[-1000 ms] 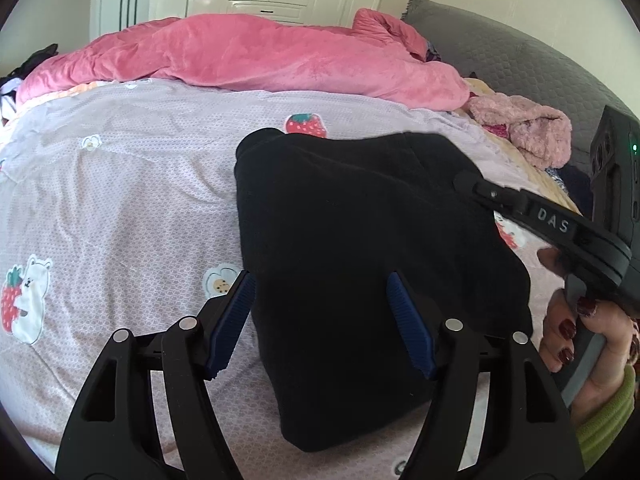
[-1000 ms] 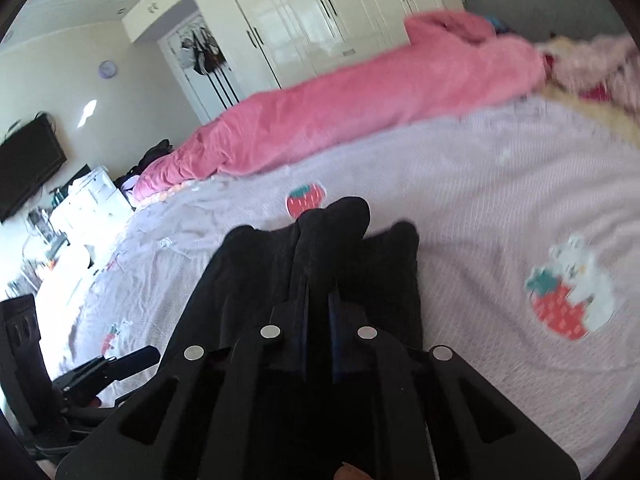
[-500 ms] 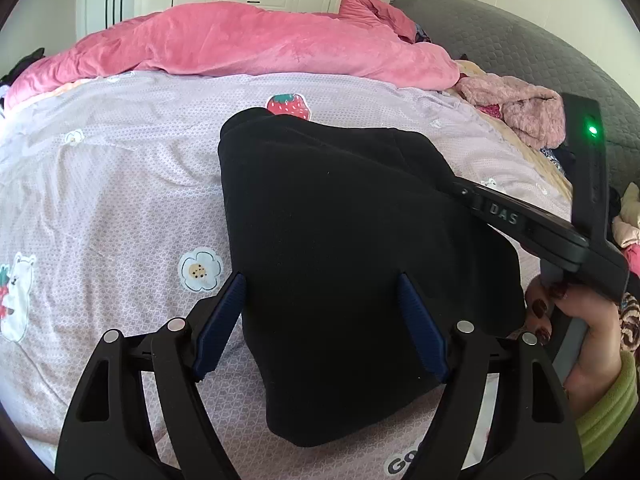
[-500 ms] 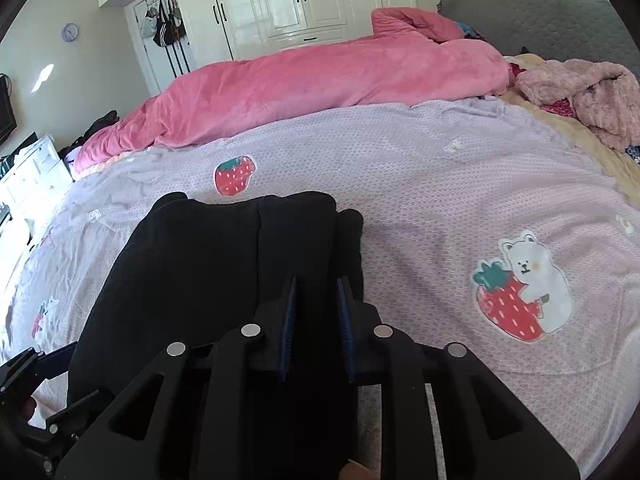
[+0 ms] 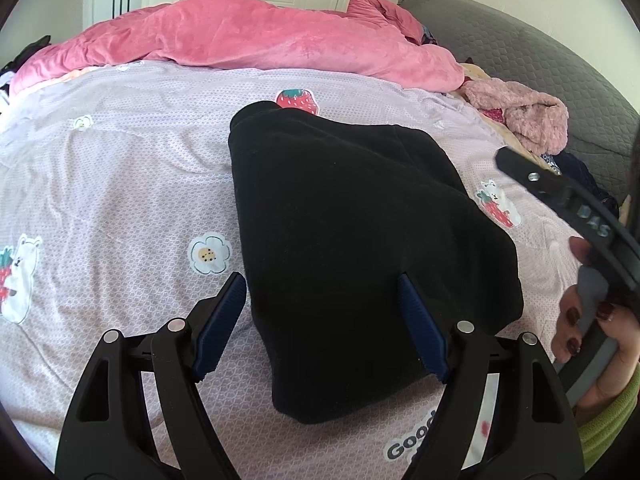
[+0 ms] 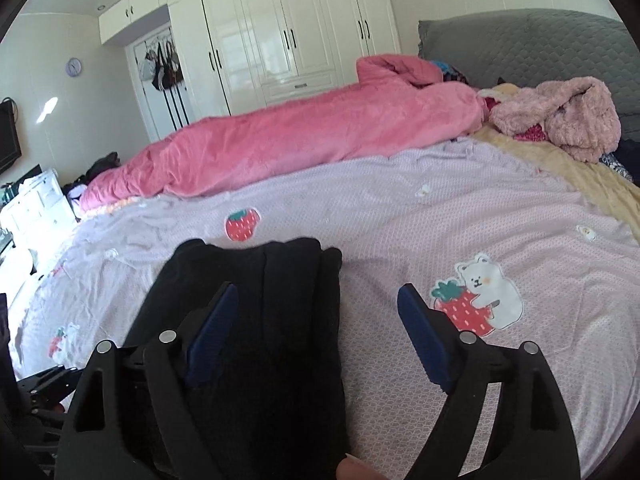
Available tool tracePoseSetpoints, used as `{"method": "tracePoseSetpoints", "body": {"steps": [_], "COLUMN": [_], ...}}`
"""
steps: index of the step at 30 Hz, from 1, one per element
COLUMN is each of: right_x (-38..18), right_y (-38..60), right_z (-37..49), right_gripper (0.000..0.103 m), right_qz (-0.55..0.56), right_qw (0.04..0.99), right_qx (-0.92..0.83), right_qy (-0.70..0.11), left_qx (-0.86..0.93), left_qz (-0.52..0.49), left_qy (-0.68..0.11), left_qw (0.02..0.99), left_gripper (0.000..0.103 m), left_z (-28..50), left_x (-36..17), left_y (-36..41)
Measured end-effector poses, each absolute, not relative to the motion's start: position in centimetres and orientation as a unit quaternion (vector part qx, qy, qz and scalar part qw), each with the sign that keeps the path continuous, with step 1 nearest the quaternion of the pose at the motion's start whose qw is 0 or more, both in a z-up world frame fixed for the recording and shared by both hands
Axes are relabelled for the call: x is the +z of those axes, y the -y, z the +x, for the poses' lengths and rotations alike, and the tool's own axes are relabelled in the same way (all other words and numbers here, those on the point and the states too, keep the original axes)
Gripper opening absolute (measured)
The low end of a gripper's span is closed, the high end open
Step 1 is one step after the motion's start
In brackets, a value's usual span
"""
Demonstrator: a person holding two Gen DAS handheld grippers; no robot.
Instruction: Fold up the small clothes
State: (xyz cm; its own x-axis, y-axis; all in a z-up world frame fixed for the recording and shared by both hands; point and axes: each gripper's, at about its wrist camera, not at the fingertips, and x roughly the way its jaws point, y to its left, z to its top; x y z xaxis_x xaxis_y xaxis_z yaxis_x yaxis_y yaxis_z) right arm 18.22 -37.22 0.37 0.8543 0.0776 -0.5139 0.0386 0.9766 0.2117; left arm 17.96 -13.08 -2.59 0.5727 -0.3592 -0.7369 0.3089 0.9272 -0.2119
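Right gripper (image 6: pixel 316 334): blue ribbed fingers (image 6: pixel 212 330) have just been opening and now stand wide apart, gripping nothing. The right edge of the folded black fleece garment (image 6: pixel 256 320) lies under the gap between them; no pad presses on it, right pad sits over bare sheet. Left gripper (image 5: pixel 322 322): fingers (image 5: pixel 222 318) also spread wide, nothing clamped. The garment's near end sits in and below that gap, left pad just beside its left edge, right pad over the cloth; contact there can't be told from this view. Garment lies flat on the bed as a folded, roughly rectangular stack, long axis running away from the left camera, far end touching a strawberry print (image 5: pixel 297 100). In the left wrist view the right gripper's black body shows at the right edge, held by a hand with dark red nail polish (image 5: pixel 592 340) in a green sleeve (image 5: pixel 612 428). Bed is covered with a lilac patterned sheet (image 5: pixel 120 168) with bear, flower and strawberry patches. Beyond it: a rumpled pink plush duvet (image 6: pixel 304 136) along the far side, a fuzzy pale pink garment (image 6: pixel 560 120) heaped near the grey quilted headboard (image 6: pixel 520 44). White wardrobe doors (image 6: pixel 288 32) behind the bed.
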Motion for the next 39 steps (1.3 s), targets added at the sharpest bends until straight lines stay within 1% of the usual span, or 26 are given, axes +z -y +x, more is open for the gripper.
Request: {"method": "tracePoseSetpoints", "body": {"steps": [2, 3, 4, 5, 6, 7, 13, 21, 25, 33, 39], "right_x": [1.1, 1.4, 1.8, 2.2, 2.5, 2.9, 4.5, 4.7, 4.3, 3.9, 1.7], "right_y": [37.4, 37.6, 37.7, 37.8, 37.8, 37.8, 36.8, 35.4, 35.2, 34.0, 33.5], "right_z": [17.1, 16.7, 16.2, 15.6, 15.2, 14.6, 11.3, 7.8, 6.6, 4.1, 2.9], "right_gripper": [0.094, 0.097, 0.098, 0.098, 0.098, 0.098, 0.098, 0.098, 0.098, 0.098, 0.098], "right_qz": [0.118, 0.125, 0.131, 0.134, 0.134, 0.134, 0.101, 0.079, 0.087, 0.066, 0.049], "right_qw": [0.960, 0.960, 0.961, 0.962, 0.963, 0.965, 0.972, 0.973, 0.969, 0.970, 0.965], "right_qx": [0.018, 0.026, 0.033, 0.033, 0.033, 0.035, 0.044, 0.049, 0.051, 0.041, 0.010], "right_qy": [-0.252, -0.247, -0.243, -0.236, -0.231, -0.224, -0.207, -0.210, -0.225, -0.232, -0.257], "left_qx": [-0.183, -0.179, -0.176, -0.174, -0.172, -0.169, -0.155, -0.147, -0.146, -0.137, -0.140], "left_qz": [-0.032, -0.033, -0.033, -0.034, -0.037, -0.041, -0.048, -0.034, -0.035, -0.042, -0.034], "left_qy": [-0.418, -0.415, -0.411, -0.409, -0.408, -0.405, -0.383, -0.348, -0.344, -0.336, -0.346], "left_qw": [0.889, 0.891, 0.894, 0.895, 0.896, 0.898, 0.909, 0.925, 0.927, 0.931, 0.927], "left_gripper": [0.075, 0.081, 0.085, 0.087, 0.092, 0.093, 0.094, 0.094, 0.094, 0.094, 0.094], "left_z": [17.7, 17.6, 17.4, 17.3, 17.1, 16.9, 15.1, 11.8, 10.3, 7.9, 6.5], "left_x": [-2.3, -2.1, -1.8, -1.6, -1.4, -1.0, 0.8, 3.0, 3.4, 3.5, 2.8], "left_y": [12.7, 12.5, 12.3, 12.1, 11.9, 11.6, 10.3, 8.7, 8.0, 6.6, 5.9]}}
